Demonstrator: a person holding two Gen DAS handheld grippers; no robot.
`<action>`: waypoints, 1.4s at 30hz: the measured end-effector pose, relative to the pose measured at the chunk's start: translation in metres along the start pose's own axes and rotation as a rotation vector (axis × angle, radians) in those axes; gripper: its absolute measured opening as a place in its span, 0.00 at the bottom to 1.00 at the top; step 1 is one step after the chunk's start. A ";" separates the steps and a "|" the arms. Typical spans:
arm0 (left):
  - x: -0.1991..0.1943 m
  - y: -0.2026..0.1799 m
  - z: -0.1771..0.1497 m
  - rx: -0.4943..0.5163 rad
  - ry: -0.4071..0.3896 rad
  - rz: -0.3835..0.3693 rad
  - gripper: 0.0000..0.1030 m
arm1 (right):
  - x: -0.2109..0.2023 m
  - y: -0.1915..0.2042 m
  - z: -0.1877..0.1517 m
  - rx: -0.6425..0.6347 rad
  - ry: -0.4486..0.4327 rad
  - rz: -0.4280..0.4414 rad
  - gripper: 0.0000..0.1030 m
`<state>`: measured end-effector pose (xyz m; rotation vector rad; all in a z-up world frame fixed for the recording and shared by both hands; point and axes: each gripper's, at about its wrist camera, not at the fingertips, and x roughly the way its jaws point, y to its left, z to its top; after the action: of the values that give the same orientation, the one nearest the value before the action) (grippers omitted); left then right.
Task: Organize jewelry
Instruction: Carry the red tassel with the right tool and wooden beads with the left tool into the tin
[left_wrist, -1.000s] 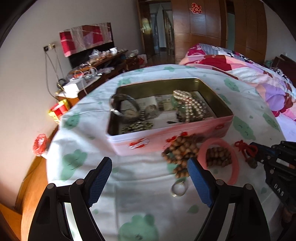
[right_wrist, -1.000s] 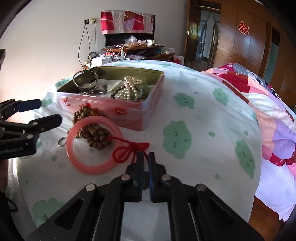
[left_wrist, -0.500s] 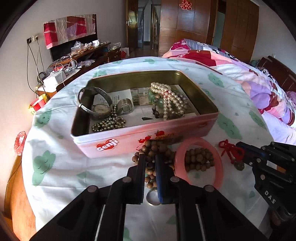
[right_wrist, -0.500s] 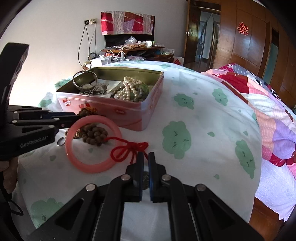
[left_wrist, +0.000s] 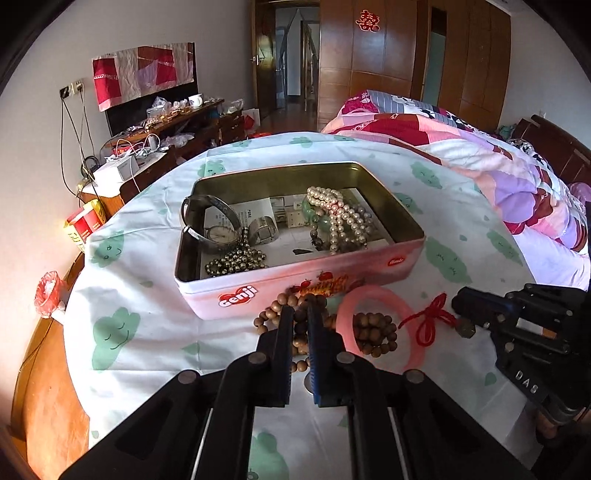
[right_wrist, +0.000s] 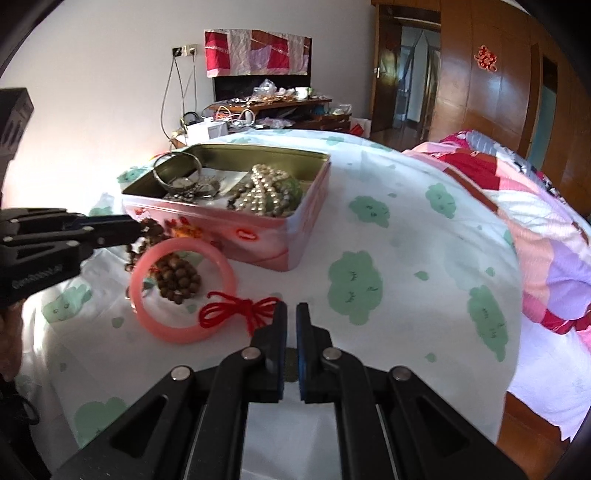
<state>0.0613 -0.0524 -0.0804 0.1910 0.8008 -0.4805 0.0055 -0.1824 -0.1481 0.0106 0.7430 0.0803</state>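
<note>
Two grippers work just in front of the pink tin (left_wrist: 303, 284). Left gripper (left_wrist: 300, 314) is clamped narrow on the wooden bead strand (left_wrist: 373, 332) touching the tin's front wall. Right gripper (right_wrist: 291, 314) is closed to a slit beside the red cord (right_wrist: 236, 310), gripping nothing visible.

Your tin (left_wrist: 306, 280) is pale pink outside with a white-lettered red logo, and dull gold inside; it sits on a white sheet (left_wrist: 147, 295) printed with green cloud shapes. At the sheet's near edge you have a pink bangle (left_wrist: 380, 328), brown wooden beads (left_wrist: 373, 328) and a red cord (left_wrist: 428, 321). Both grippers are black with blue pads (right_wrist: 301, 332).
</note>
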 end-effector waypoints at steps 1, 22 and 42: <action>0.000 0.000 0.000 0.000 -0.001 0.001 0.06 | 0.001 0.001 0.000 -0.001 0.008 0.012 0.09; 0.004 0.000 -0.004 0.000 0.017 0.002 0.06 | 0.017 0.018 -0.004 -0.077 0.052 -0.020 0.06; -0.015 0.001 0.008 -0.003 -0.024 -0.008 0.06 | 0.007 0.012 0.001 -0.064 0.012 -0.037 0.04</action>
<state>0.0578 -0.0488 -0.0641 0.1792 0.7792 -0.4883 0.0102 -0.1696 -0.1515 -0.0647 0.7519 0.0686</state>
